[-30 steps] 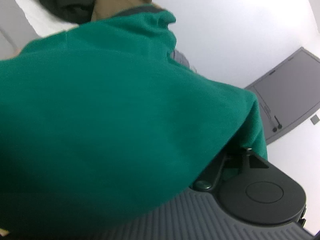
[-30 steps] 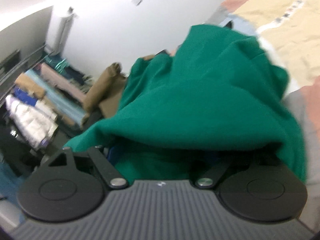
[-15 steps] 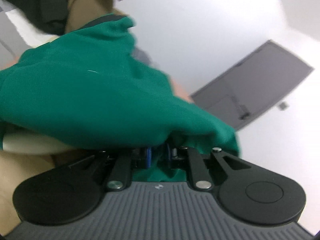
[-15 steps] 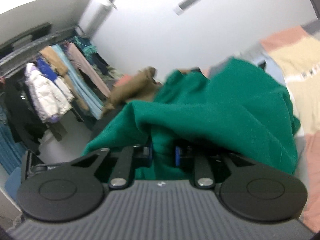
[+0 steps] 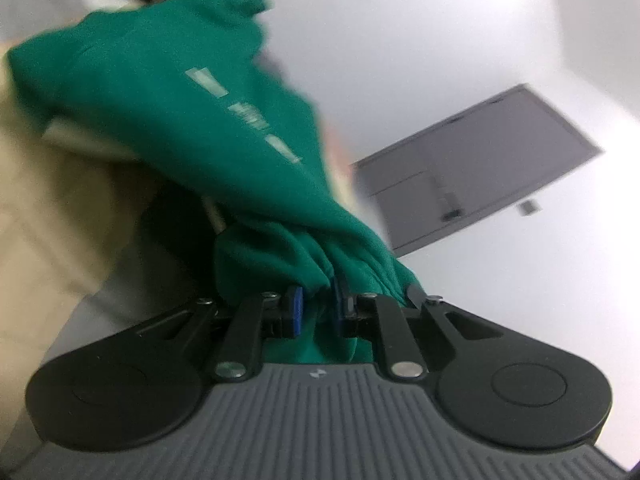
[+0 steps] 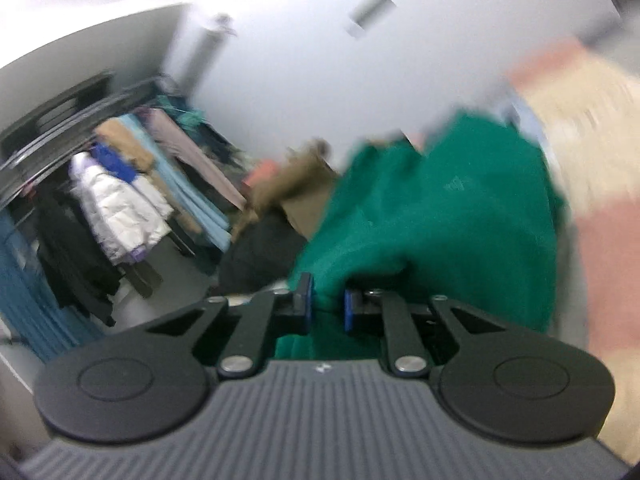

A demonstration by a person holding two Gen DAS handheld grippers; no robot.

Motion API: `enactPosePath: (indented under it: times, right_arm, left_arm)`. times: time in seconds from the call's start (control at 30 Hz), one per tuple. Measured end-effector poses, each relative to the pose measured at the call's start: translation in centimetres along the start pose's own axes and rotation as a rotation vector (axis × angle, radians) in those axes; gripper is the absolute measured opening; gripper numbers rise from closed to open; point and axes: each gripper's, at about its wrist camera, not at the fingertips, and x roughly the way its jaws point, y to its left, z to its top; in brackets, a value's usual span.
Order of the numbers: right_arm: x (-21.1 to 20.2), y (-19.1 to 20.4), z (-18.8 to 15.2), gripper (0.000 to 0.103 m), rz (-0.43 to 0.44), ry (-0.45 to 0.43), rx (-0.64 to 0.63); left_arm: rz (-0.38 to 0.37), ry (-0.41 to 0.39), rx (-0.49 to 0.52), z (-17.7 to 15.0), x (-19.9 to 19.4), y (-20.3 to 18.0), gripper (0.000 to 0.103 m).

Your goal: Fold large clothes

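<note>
Two wrist fisheyes, close behind jaws, sharing green garment (image 5: 168, 92)

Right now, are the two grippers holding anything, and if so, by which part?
Both hold the green garment. The left gripper and the right gripper, whose jaws have just been closing, each pinch a bunched fold of fabric; which part cannot be told.
</note>
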Motion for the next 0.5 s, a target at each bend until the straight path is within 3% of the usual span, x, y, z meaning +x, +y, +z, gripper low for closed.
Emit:
enactPosePath:
  times: [0.1,0.17,0.2,0.3,0.33,0.37,0.43,0.5]
  right_arm:
    - [0.3,-1.3,-1.6,0.017,-0.093,0.076,0.053]
    - [0.5,-1.9,-2.4,0.019,-0.120,0.112,0.084]
    - [0.5,-2.0,-2.7,0.019,-0.123,0.121,0.097]
    - [0.6,-2.3,-3.3,0.043,-0.148,0.147,0.134]
    - [0.6,-2.6,-3.4,0.070,-0.158,0.152,0.154]
    - [0.4,-3.0,-3.7,0.089,-0.158,0.150,0.172]
    - [0.3,-3.5,-4.0,0.090,-0.162,0.136,0.209]
    - [0.3,-4.1,-3.8,0.090,-0.156,0.132,0.247]
  left_arm:
    - [0.059,0.037,-0.016,-0.2,1.2,0.7,0.018]
    - [0.079,0.038,-0.018,-0.2,1.6,0.9,0.021]
    - [0.082,0.038,-0.027,-0.2,1.7,1.0,0.028]
    - [0.089,0.038,-0.063,0.2,1.9,1.6,0.066]
    - [0.085,0.033,-0.073,0.2,1.9,1.9,0.068]
    - [0.078,0.028,-0.087,0.3,1.7,2.0,0.070]
    - [0.060,0.016,-0.137,0.6,1.3,2.3,0.081]
    - [0.032,-0.015,-0.198,1.2,1.2,3.4,0.084]
